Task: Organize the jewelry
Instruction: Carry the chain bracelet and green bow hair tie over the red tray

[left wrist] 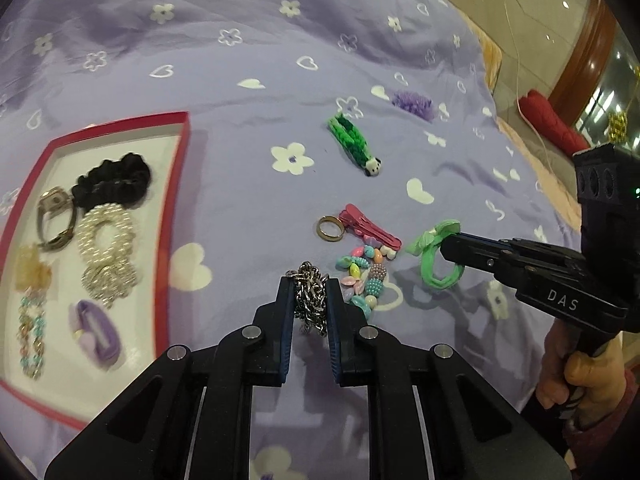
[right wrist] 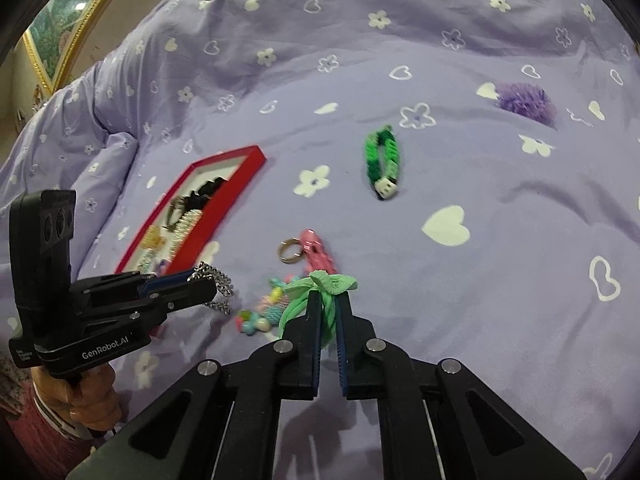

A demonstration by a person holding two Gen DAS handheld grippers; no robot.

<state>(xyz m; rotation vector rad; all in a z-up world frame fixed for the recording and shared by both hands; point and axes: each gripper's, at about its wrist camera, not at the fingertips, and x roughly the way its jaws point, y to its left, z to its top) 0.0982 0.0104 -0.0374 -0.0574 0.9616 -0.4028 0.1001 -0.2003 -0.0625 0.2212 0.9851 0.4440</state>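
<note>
Two tongs are working over a purple bedspread (left wrist: 248,52). We are gripping a silver chain (left wrist: 311,300) between the narrowed left tongs (left wrist: 310,280), its links bunching up between the blue pads. We are pinching a green hair tie (right wrist: 320,300) in the narrowed right tongs (right wrist: 329,294), its bow sitting above the tips.

Lying loose on the bedspread:
- bead bracelet (left wrist: 362,276), pastel, just right of the chain
- gold ring (left wrist: 330,229), touching a pink clip (left wrist: 370,230)
- green braided band (left wrist: 352,142) with a white end, well beyond the ring
- purple pompom (left wrist: 414,103), farthest off

Sitting in the red tray (left wrist: 176,184) at our left:
- black scrunchie (left wrist: 116,180)
- watch (left wrist: 56,216)
- pearl band (left wrist: 106,232)
- silver sparkly piece (left wrist: 110,280)
- amber bow (left wrist: 32,274)
- bead chain (left wrist: 30,336)
- purple clip (left wrist: 96,330)

We are holding both loads near the bead bracelet, well apart from the tray.
</note>
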